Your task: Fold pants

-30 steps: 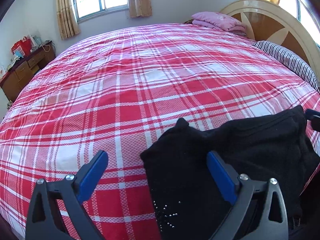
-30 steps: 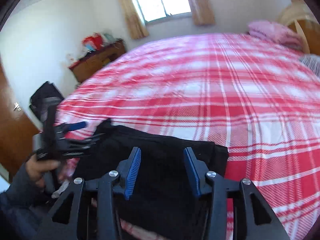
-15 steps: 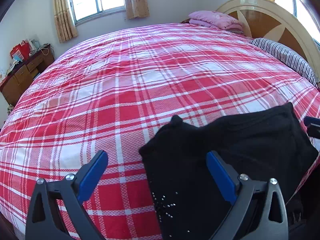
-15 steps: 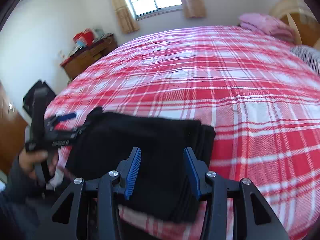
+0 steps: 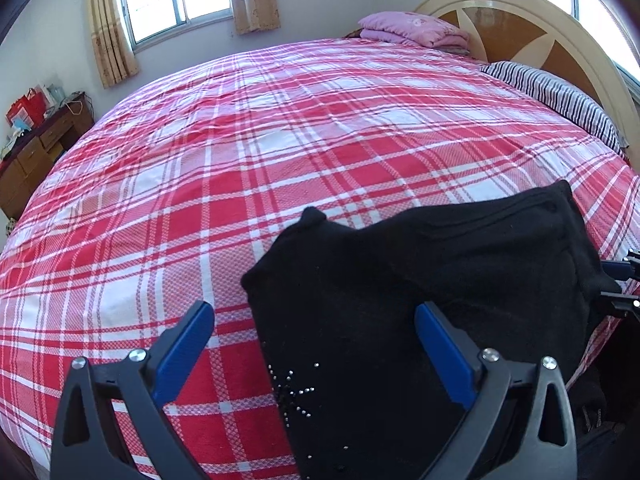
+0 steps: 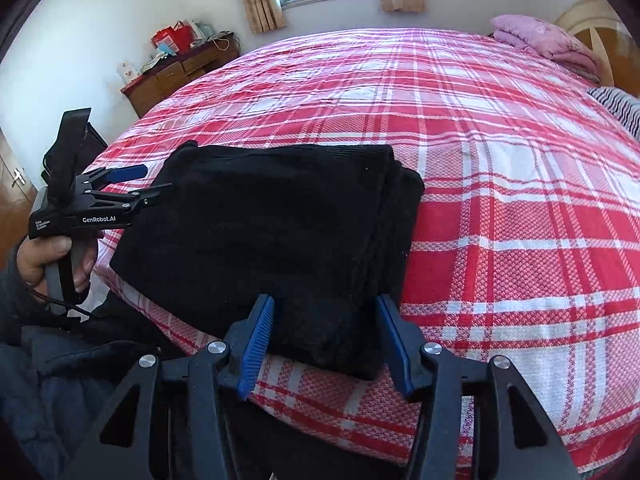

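The folded pants point(image 6: 272, 248) lie at the bed's point(image 6: 500, 160) near edge; both the left gripper point(image 5: 312, 336) and right gripper point(image 6: 326, 334) gape, holding nothing; a careless nudge could slide the bundle off or undo it.

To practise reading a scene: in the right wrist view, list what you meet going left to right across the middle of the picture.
Left gripper → folded black pants → red plaid bedspread → striped pillow.

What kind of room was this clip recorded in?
A home bedroom, most likely: a large bed with a red plaid cover, a curved headboard with folded pink bedding, and a wooden dresser by the curtained window.
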{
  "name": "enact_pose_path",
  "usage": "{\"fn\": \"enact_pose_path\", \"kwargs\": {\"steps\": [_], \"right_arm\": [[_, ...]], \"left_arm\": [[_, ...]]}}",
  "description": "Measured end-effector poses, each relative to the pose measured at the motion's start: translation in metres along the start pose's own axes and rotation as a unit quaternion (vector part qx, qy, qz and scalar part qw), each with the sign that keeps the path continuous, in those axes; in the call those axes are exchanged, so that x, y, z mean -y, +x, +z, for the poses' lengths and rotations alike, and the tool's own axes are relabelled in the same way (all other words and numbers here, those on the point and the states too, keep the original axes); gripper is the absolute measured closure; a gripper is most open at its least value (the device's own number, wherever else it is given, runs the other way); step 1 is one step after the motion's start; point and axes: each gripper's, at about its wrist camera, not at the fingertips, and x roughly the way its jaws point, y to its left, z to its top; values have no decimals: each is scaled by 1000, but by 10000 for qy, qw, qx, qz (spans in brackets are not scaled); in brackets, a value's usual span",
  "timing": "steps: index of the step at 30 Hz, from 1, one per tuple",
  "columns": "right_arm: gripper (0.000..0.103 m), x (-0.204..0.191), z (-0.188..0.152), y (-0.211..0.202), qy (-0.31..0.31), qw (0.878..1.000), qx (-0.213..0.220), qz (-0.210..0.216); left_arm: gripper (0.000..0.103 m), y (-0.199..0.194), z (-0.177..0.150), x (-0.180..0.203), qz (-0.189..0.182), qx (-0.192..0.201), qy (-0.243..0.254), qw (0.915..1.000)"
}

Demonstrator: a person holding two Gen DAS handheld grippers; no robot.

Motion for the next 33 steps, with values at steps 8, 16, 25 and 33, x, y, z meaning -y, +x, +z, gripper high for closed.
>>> {"fn": "enact_pose_path", "kwargs": {"steps": [8, 16, 25, 33], "right_arm": [[49, 13, 8, -13, 382, 9988, 301, 33], [49, 19, 34, 2, 569, 9980, 254, -142], [51, 54, 27, 8, 1129, 9928, 143, 372], [51, 43, 28, 22, 904, 9947, 315, 383]], "left_arm": [[0, -5, -5, -8, -42, 6, -185, 9998], [0, 0, -10, -25, 22, -83, -424, 9991], [0, 16, -19, -39, -624, -192, -936, 9935], [0, 18, -20, -30, -406, 42, -804, 9959]]}}
